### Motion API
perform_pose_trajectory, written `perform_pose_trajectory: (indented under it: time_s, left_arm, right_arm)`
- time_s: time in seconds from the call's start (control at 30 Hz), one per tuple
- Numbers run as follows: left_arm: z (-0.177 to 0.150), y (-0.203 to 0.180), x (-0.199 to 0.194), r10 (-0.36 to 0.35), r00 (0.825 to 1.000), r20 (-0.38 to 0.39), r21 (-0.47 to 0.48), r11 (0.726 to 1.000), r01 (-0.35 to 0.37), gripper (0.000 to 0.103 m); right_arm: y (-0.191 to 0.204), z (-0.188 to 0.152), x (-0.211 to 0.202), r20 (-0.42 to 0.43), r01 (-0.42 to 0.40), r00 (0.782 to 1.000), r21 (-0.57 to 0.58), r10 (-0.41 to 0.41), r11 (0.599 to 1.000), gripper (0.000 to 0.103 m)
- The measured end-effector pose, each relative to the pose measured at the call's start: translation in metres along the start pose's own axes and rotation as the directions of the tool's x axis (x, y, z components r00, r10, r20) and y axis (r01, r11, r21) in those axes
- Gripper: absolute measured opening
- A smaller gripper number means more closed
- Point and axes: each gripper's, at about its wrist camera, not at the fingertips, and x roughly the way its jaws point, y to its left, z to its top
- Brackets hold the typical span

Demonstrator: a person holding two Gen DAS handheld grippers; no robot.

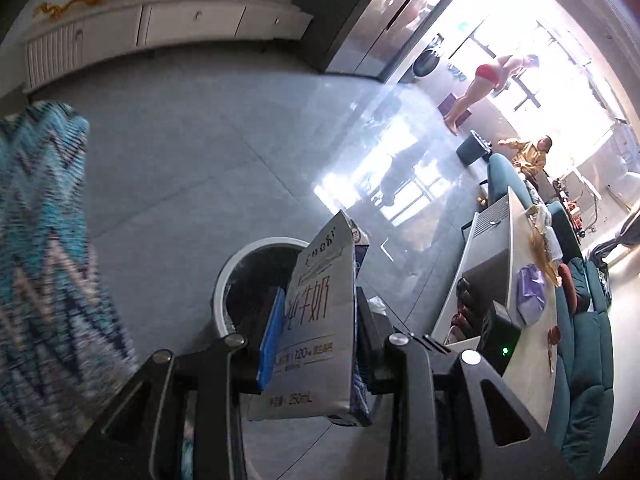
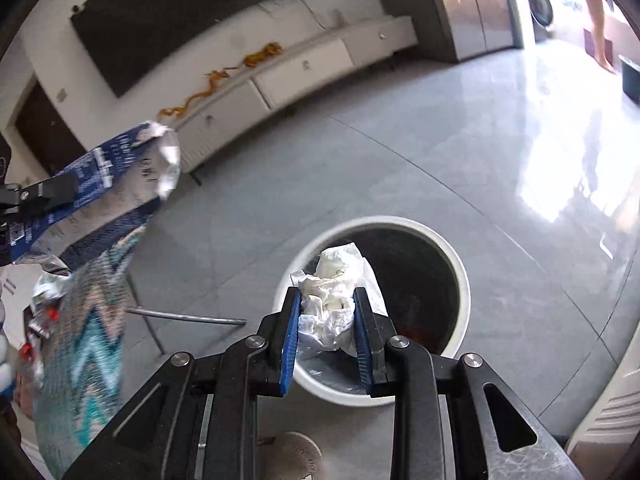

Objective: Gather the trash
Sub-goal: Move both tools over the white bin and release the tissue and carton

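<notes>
Currently two tongs, one load each. Left tongs [image 1: 316, 336]: narrowly parted, clamped on one milk carton [image 1: 316, 320], upright, above the floor just beside one white round bin [image 1: 224, 280]. Right tongs [image 2: 328, 328]: narrowly parted, pinching one crumpled white tissue wad [image 2: 332, 300] directly over the bin [image 2: 460, 264] mouth. One patterned blue cloth [image 1: 44, 240] at left. Two people [image 1: 484, 80] far off by bright windows. One white low cabinet [image 2: 304, 68] along the wall.

A long white cabinet [image 2: 304, 68] is seen along the upper wall, with orange strands [image 2: 216, 80] laid on top and a dark screen [image 2: 180, 20] mounted above. A zigzag-patterned cloth [image 1: 44, 248] is shown at the left edge, and a steel refrigerator [image 1: 396, 16] at the upper right.
</notes>
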Motion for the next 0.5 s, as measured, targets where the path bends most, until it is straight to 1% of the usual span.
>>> perform_pose_trajectory:
  time_s: [0.07,0.13,0.17,0.23,0.27,0.3,0.37,0.4,0.5]
  left_arm:
    - [0.006,0.002,0.028,0.003,1.000,-0.027,-0.024,1.000,-0.003,0.032]
    - [0.010,0.006,0.049,-0.015,0.999,-0.048,-0.060,0.998,0.012,0.032]
    - [0.010,0.009,0.059,-0.027,0.998,-0.062,-0.072,0.997,0.023,0.034]
    - [0.010,0.011,0.069,-0.025,0.997,-0.074,-0.085,0.996,0.019,0.050]
    - [0.009,0.013,0.072,-0.023,0.997,-0.073,-0.097,0.995,0.016,0.053]
    - [0.007,0.015,0.072,-0.029,0.997,-0.071,-0.106,0.994,0.021,0.055]
    - [0.005,0.014,0.066,-0.039,0.997,-0.067,-0.106,0.994,0.032,0.055]
    - [0.004,0.015,0.062,-0.033,0.998,-0.060,-0.100,0.995,0.027,0.055]
    - [0.000,0.012,0.041,-0.018,1.000,-0.021,-0.078,0.997,0.017,0.055]
  right_arm:
    - [-0.007,0.002,0.014,-0.015,0.005,1.000,0.019,-0.005,1.000,0.027]
    - [-0.012,0.003,0.027,-0.029,0.020,0.999,0.029,-0.019,0.999,0.030]
    - [-0.009,0.004,0.033,-0.035,0.032,0.999,0.030,-0.031,0.999,0.031]
    - [-0.010,0.004,0.043,-0.049,0.054,0.997,0.033,-0.053,0.998,0.043]
    - [-0.011,0.003,0.046,-0.055,0.063,0.997,0.034,-0.061,0.997,0.045]
    - [-0.011,0.002,0.049,-0.061,0.074,0.996,0.033,-0.072,0.997,0.047]
    - [-0.010,0.001,0.050,-0.066,0.084,0.994,0.037,-0.081,0.996,0.051]
    - [-0.009,0.000,0.049,-0.066,0.086,0.994,0.040,-0.084,0.995,0.055]
    - [-0.005,-0.002,0.044,-0.060,0.092,0.994,0.042,-0.089,0.995,0.056]
